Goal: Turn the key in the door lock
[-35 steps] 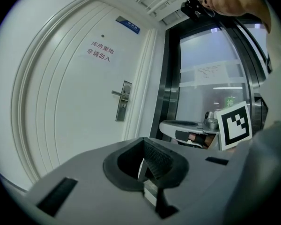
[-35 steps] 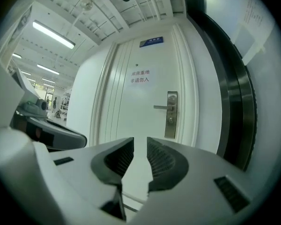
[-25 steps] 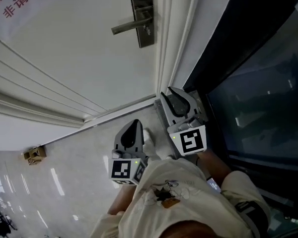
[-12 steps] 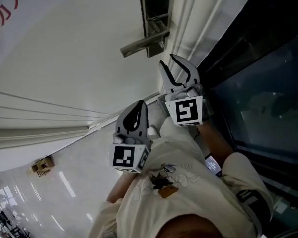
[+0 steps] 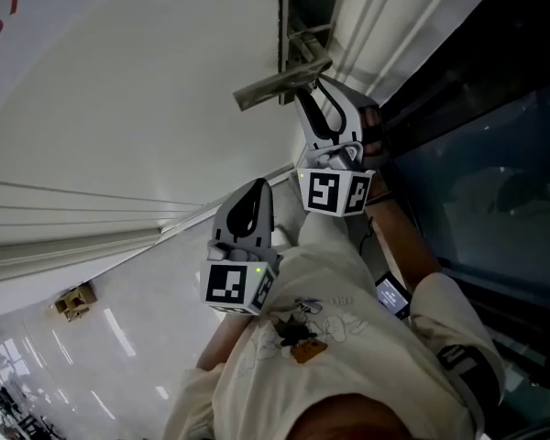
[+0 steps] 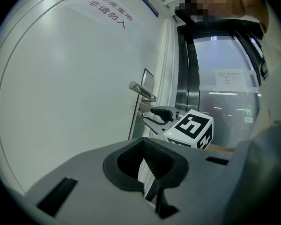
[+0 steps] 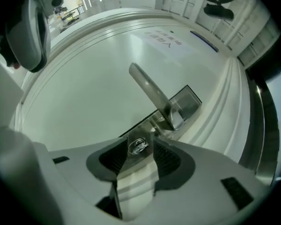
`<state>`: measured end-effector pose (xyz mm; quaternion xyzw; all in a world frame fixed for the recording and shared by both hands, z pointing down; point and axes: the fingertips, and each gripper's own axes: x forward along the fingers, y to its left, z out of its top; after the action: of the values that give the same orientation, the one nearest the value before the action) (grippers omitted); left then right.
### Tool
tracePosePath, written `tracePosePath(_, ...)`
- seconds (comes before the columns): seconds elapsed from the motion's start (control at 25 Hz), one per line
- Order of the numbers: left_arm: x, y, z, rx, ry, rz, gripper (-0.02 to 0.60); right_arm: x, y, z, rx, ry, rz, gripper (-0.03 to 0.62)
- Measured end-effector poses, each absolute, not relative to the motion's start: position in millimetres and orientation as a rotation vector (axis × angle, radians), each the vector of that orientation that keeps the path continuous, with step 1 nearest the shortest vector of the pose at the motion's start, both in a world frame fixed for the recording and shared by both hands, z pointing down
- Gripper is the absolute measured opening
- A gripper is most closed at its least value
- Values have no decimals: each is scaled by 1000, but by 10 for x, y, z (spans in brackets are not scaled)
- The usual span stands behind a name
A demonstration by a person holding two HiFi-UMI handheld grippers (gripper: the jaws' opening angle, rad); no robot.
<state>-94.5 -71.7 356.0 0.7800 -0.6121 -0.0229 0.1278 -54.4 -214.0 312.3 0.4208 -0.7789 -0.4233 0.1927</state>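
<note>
Location: a white door (image 5: 119,108) beside a dark glass panel (image 5: 477,154), over a pale glossy floor (image 5: 119,319).

The key (image 7: 137,146) sits in the lock plate (image 7: 189,101), just below the lever handle (image 7: 150,90). Its bow projects toward the viewer. It lies directly between the jaws of the right gripper (image 7: 140,151).

The jaws are opening, and both pads appear to stand clear of the bow on either side. Judgement: the gripper is lined up square on the key so that the pads can take the bow on its flat faces. That grip is what turning it calls for. No grip exists at present.

In the head view, the right gripper points at the plate from close range, under the handle, which keeps the lever out of its way.

The left gripper (image 6: 145,163) hangs nearer and further left, well apart from the lock. Its jaws meet at the tips with nothing between them. Judgement: it is parked aside, having no part in this step.
</note>
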Motion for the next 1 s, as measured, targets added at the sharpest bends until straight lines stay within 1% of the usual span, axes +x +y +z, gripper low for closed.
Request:
tracePosePath(0.16, -930, -703, 3591, 2261, -1785, -60, 6, -582, -2161, 3147, 1148, -2090, -1291, 173)
tracePosePath(0.32, -916, -691, 3626, 2259, -1778, -63, 6, -581, -2224, 3218, 1123, -2016, -1314, 158)
tracePosePath(0.44, -911, -673, 3627, 2260, -1776, -62, 6, -559, -2238, 3207, 1136, -1974, -1343, 124)
tracePosePath(0.6, -907, -653, 3590, 2271, -1774, -69, 6, -556, -2226, 3197, 1130, -1957, -1344, 120)
tracePosePath(0.76, -936, -667, 3584, 2284, -1764, -71, 6, -550, -2238, 3184, 1161, -2053, -1250, 118)
tracePosePath(1.0, -932, -724, 3616, 2305, -1725, -63, 6, -538, -2259, 3154, 1207, -2318, -953, 117)
